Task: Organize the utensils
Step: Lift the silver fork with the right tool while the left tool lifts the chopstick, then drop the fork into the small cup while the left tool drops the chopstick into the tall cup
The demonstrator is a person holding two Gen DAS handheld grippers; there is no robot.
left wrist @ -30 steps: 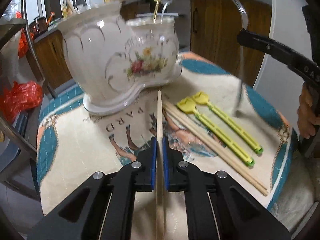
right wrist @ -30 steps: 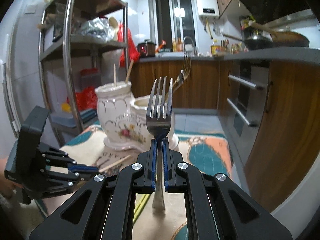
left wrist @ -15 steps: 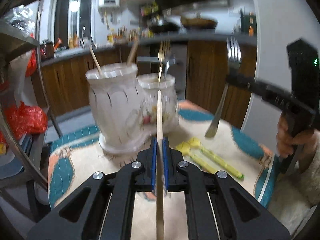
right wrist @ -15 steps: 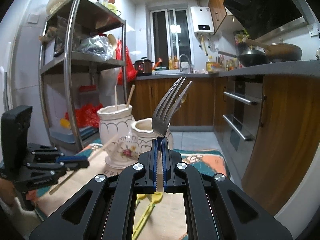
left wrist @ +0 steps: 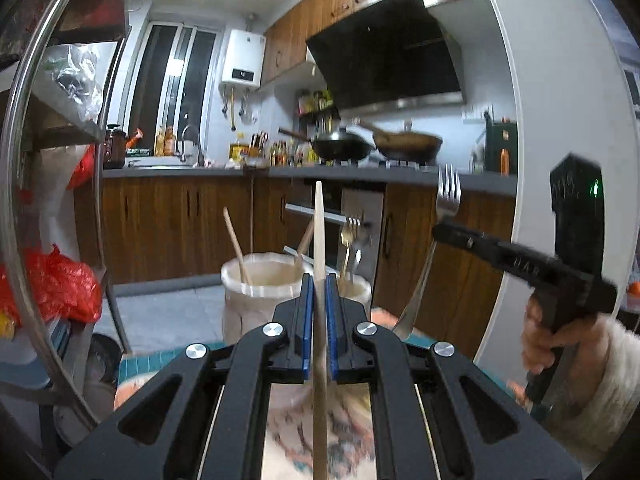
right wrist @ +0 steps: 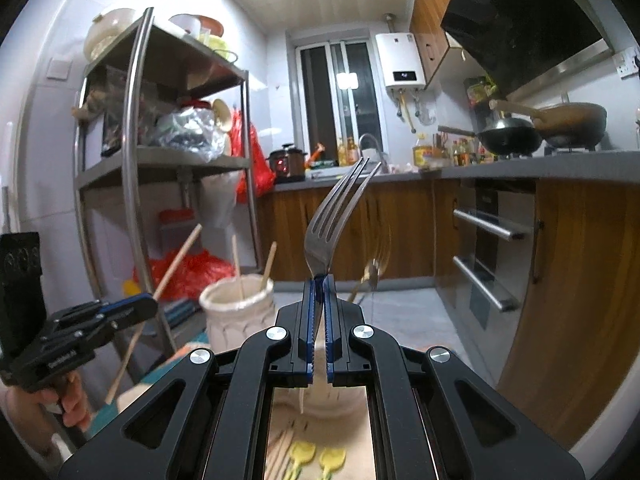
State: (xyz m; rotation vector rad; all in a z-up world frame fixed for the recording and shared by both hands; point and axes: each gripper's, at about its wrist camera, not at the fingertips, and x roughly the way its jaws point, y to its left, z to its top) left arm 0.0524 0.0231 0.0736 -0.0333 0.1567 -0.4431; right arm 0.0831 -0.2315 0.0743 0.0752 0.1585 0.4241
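My left gripper [left wrist: 319, 284] is shut on a wooden chopstick [left wrist: 319, 232] that points up, raised above the table. My right gripper [right wrist: 319, 284] is shut on a steel fork [right wrist: 332, 220], tines up; it also shows in the left wrist view [left wrist: 448, 196]. Two white ceramic holders stand ahead: the taller one [left wrist: 260, 280] holds chopsticks [left wrist: 236, 244], the lower one [left wrist: 356, 286] holds forks [left wrist: 350, 236]. In the right wrist view the tall holder [right wrist: 236, 308] is left of centre, and my left gripper [right wrist: 136, 306] is beside it.
Two yellow plastic utensils [right wrist: 316, 456] and loose chopsticks [right wrist: 280, 448] lie on the patterned tablecloth [left wrist: 344, 432]. A steel shelf rack [right wrist: 132, 168] stands on the left. Kitchen cabinets [right wrist: 400, 228] and an oven [right wrist: 488, 248] are behind.
Both grippers have risen and tilted up, each with its utensil. The holders now sit lower in both views, and the table is mostly out of sight.
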